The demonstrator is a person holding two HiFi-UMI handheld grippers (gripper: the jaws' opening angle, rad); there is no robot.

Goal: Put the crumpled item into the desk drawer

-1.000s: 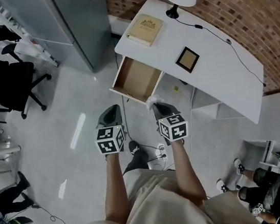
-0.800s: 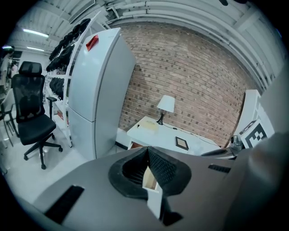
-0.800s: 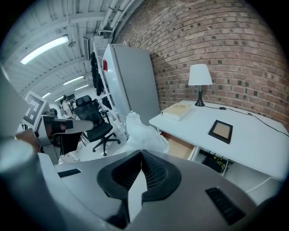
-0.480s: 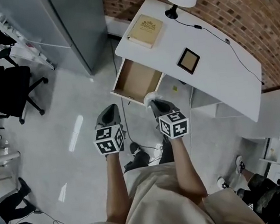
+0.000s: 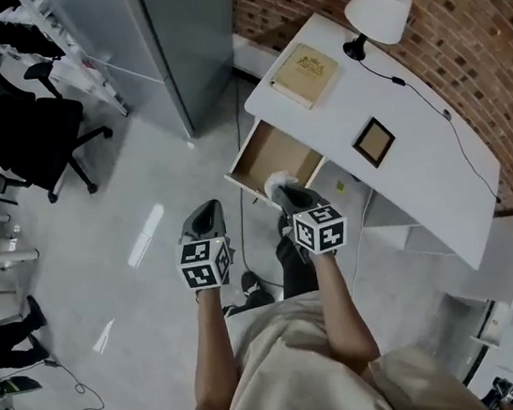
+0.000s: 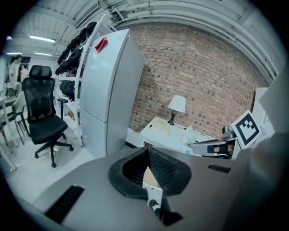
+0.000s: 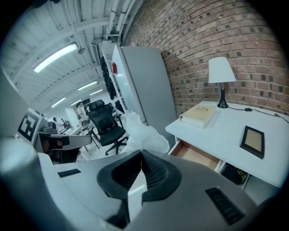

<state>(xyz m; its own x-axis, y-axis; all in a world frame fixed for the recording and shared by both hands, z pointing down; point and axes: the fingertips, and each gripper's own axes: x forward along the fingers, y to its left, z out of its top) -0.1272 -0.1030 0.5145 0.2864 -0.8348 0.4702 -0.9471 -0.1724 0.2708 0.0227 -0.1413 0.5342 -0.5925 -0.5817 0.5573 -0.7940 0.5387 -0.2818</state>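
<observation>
Crumpled item (image 5: 281, 183) (image 7: 141, 131): white and bunched, pinched at the tips of the right gripper; from the head view, over the front rim of the open drawer; touching the rim or not, cannot tell.
Right gripper (image 5: 283, 192) (image 7: 141, 155): jaws clamped on the crumpled item, white material filling the slit between the pads; aimed at the drawer.
Left gripper (image 5: 206, 219) (image 6: 146, 152): jaws pressed together, nothing gripped; held over the floor, beside the right gripper, off the drawer's front corner.
Drawer (image 5: 273, 154) (image 7: 197, 155): pulled out from under the desk's end, wood-toned bottom in view.
Desk (image 5: 426, 161): white, set against a brick wall.
Book (image 5: 305, 74): flat on the desk's end, above the drawer.
Lamp (image 5: 379, 10): white shade, near the book, at the wall side.
Picture frame (image 5: 374, 141): lying flat, mid-desk.
Grey cabinet (image 5: 189, 29): tall, just beside the desk's end.
Office chair (image 5: 38, 135): black, well apart from the desk.
</observation>
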